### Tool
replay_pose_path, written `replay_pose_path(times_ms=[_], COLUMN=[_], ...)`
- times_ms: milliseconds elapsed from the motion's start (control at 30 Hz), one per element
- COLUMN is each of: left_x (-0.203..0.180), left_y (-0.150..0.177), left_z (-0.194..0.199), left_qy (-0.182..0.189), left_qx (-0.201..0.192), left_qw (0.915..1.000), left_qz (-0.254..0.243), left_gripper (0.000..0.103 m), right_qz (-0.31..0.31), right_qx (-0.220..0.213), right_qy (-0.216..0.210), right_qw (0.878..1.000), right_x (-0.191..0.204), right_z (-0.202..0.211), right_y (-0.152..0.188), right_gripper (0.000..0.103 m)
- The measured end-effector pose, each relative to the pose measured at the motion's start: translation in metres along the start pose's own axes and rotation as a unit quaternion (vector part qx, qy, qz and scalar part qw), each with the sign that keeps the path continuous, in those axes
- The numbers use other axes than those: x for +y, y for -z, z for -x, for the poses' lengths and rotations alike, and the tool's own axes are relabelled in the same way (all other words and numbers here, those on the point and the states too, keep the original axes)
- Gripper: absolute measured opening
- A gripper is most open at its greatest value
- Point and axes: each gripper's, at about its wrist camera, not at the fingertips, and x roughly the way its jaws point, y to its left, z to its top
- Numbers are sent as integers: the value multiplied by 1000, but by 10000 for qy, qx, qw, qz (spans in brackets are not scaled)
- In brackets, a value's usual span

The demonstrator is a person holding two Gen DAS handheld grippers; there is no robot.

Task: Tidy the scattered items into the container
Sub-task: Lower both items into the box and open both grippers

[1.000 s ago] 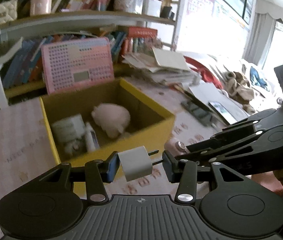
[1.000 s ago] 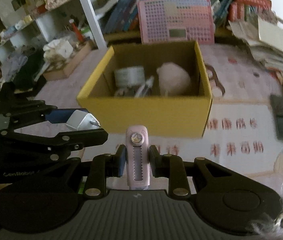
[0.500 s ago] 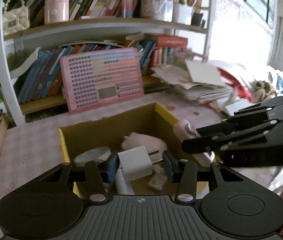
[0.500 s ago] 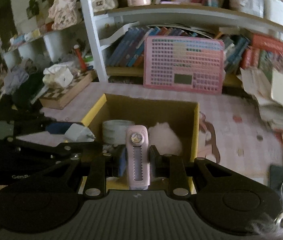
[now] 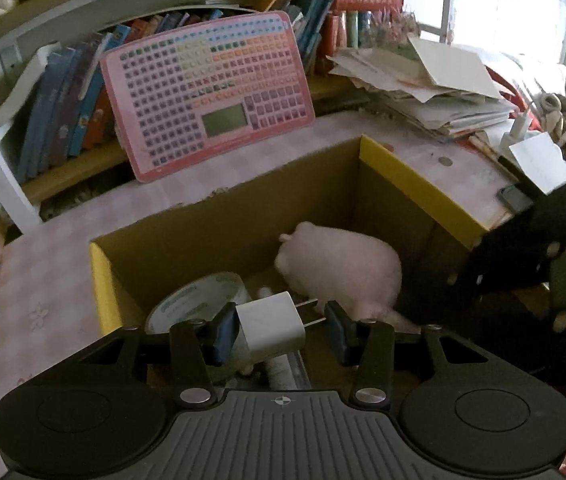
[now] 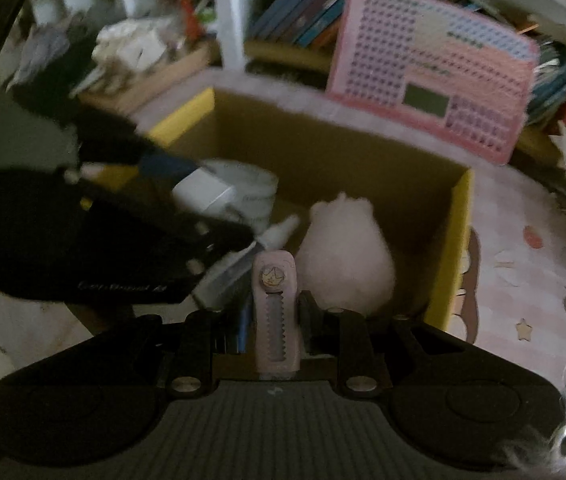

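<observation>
Both tools now hang over the open yellow box (image 5: 415,184), where a second ago they were short of its near wall and above the tabletop — the carry is done, and only the release looks outstanding.

Left tool (image 5: 279,326): pinching a white plug adapter (image 5: 271,326) across its length, one pad on the body and the other at the prong tips. The adapter sits above the box's near-left corner, over a roll of tape (image 5: 197,300) on the box floor.

Right tool (image 6: 277,320): pressed together on a pink clip with a toothed strip (image 6: 275,312), held upright. It is above the near side of the box, just beside the pink fluffy ball (image 6: 345,252) inside.

Also in the box: a small white bottle (image 6: 281,232), partly hidden by the left tool.

The box stands toward the back edge of the tabletop, a pink button board (image 5: 207,96) leaning just behind it.

Judgement: neither item has been let go. The two tools are close together over one opening, so a clash on release is the main risk — dropping one item at a time would be safer.
</observation>
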Motion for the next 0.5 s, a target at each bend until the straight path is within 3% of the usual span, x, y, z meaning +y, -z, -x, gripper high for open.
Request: replay_pose_path(times_ms=[500], left_x=[-12], left_y=[-13], left_z=[-40], left_qy=[185], left_qx=[594], left_qw=[9980], left_qz=[96], left_gripper=[46], right_qz=[-265], right_qx=[344], right_qy=[-368], right_qw=[9984], right_x=[-9], right_z=[-20], right_y=[5], right_gripper=[24])
